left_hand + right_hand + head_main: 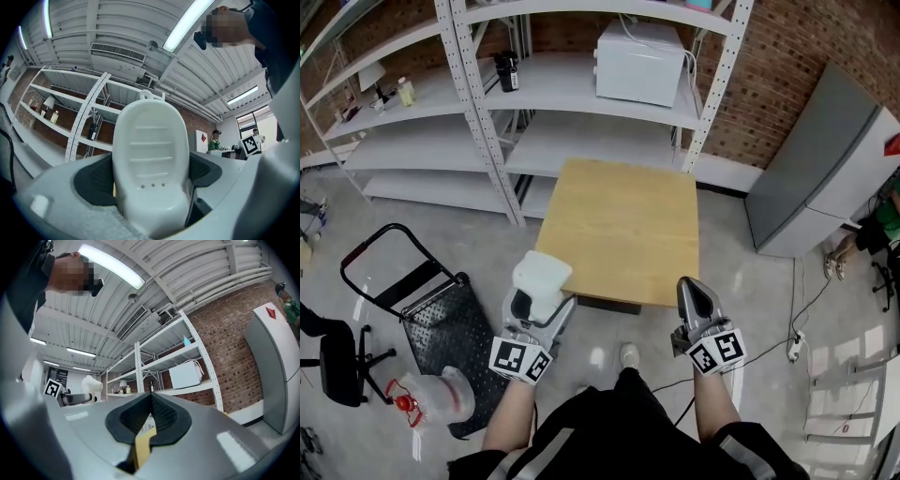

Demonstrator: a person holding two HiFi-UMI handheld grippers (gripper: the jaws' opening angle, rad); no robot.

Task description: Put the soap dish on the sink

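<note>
A white oval soap dish with ribs and small drain holes stands upright between the jaws of my left gripper, which is shut on it at the near left corner of the wooden table. In the left gripper view the soap dish fills the middle, with black pads against both its sides. My right gripper hangs just off the table's near right corner, its jaws pressed together with nothing in them. The right gripper view shows the same gripper with its pads meeting at the tips. No sink is in view.
A low wooden table stands ahead. Behind it, white metal shelves hold a microwave and bottles. A hand cart and black chair stand at left, a grey cabinet at right, cables on the floor.
</note>
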